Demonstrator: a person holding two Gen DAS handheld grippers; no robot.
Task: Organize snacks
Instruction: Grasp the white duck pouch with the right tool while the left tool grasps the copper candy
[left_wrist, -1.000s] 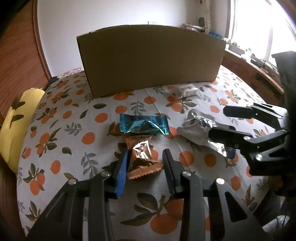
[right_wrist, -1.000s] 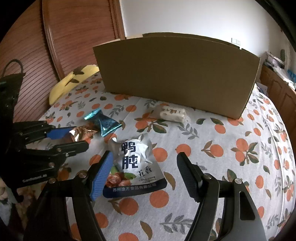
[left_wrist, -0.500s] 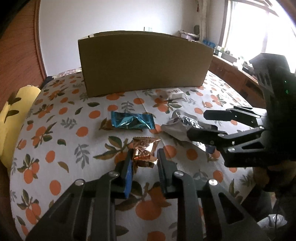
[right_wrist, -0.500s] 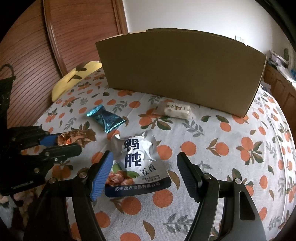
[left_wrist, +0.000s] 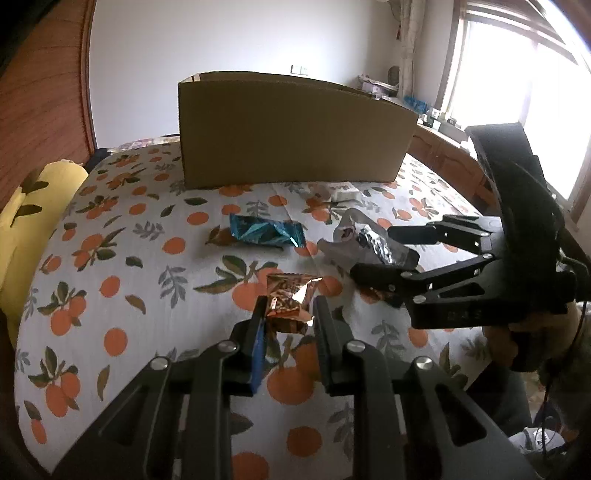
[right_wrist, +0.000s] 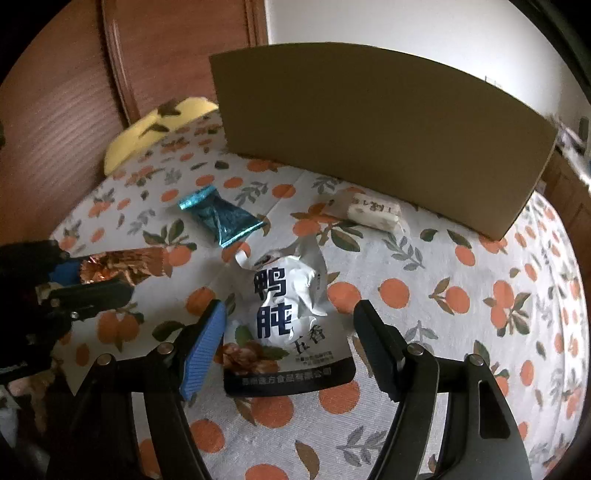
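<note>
Only right view shows pouch's label.

Setting: a home bedroom. Indicators: a bed surface under an orange-print sheet, a yellow pillow, a wooden wardrobe door, a curtained window, a cluttered wooden sideboard.

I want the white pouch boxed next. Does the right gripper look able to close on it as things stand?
Probably yes. The right gripper is open, its fingers on either side of the white pouch, with nothing between them. The left gripper, shut on the copper wrapper, sits off to the side.
</note>
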